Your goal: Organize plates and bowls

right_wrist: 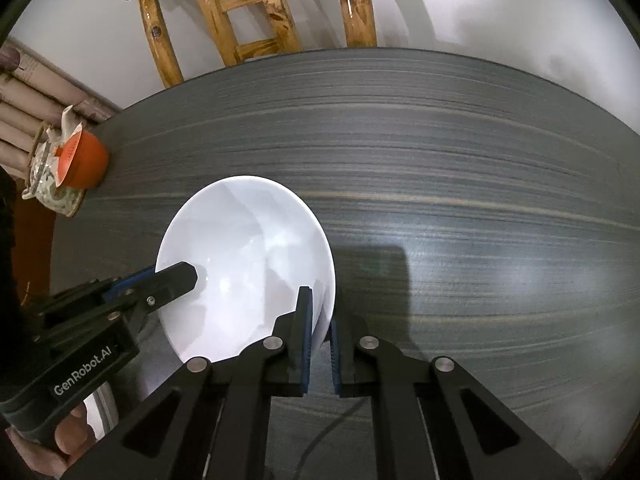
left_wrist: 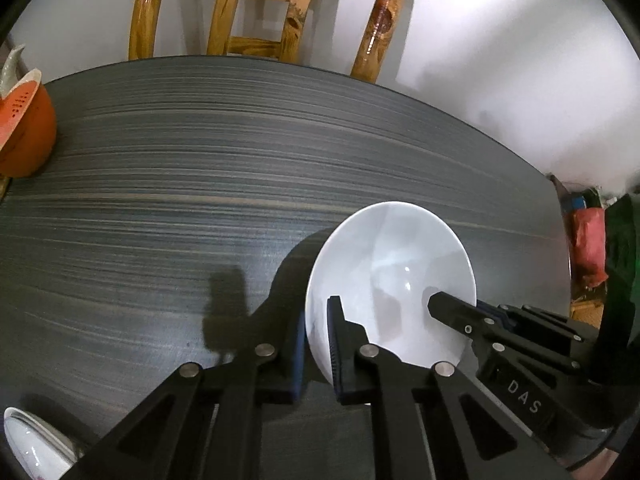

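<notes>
A white bowl point(left_wrist: 392, 264) point(right_wrist: 244, 248) sits over the dark wood-grain table point(left_wrist: 160, 200), held at two opposite sides of its rim. My left gripper point(left_wrist: 318, 340) is shut on the bowl's left rim, one finger inside the bowl and one outside; in the right wrist view the left gripper point(right_wrist: 156, 276) comes in from the left. My right gripper point(right_wrist: 320, 332) is shut on the right rim in the same way, and the right gripper point(left_wrist: 476, 312) shows at the bowl's right in the left wrist view. Whether the bowl rests on the table or hangs just above it I cannot tell.
An orange bowl point(left_wrist: 24, 132) point(right_wrist: 82, 160) and a patterned teapot point(right_wrist: 48, 188) stand at the table's left edge. A wooden chair point(left_wrist: 260, 12) point(right_wrist: 240, 20) is behind the far edge. A white dish point(left_wrist: 32, 444) lies at the near left corner. A hand point(right_wrist: 60, 440) holds the left gripper.
</notes>
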### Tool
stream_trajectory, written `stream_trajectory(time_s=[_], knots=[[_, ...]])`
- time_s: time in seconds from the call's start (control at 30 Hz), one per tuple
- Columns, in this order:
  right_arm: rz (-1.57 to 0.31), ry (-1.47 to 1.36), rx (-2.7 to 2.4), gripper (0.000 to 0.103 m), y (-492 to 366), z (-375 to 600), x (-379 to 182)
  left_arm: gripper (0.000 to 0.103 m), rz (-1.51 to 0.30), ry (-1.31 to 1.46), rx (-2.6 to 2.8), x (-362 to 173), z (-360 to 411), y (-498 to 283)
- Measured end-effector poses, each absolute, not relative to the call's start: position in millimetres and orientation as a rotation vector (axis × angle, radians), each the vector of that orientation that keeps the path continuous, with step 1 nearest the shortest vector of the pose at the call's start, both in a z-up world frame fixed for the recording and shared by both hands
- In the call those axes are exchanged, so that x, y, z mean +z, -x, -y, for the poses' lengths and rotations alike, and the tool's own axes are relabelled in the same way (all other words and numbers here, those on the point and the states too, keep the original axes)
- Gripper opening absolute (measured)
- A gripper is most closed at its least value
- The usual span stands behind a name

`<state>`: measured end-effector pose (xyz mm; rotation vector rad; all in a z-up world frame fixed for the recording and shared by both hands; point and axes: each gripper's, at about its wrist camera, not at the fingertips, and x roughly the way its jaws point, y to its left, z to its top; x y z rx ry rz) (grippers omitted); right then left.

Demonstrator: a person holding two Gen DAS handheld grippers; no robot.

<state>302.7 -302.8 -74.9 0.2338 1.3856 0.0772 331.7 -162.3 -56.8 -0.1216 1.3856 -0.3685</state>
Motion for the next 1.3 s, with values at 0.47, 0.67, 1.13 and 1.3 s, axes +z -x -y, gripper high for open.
stream_trajectory(time_s=[0.47, 0.67, 1.13, 1.3], knots=[[-1.351, -0.222, 0.108, 0.008, -251, 272, -34, 0.01, -1.341, 0.092, -0.381, -14, 130, -278], [-1.334, -0.194, 0.128, 0.008, -216, 252, -13, 0.01, -1.321, 0.077, -0.379, -1, 113, -244], [-1.353, -0.171, 0.151, 0.009, -140, 225, -6, 0.01, -1.339, 0.067, -0.376, -12, 88, -172], [-1.37, -0.167, 0.153, 0.009, -120, 221, -15, 0.01, -1.355, 0.066, -0.374, -23, 85, -155]])
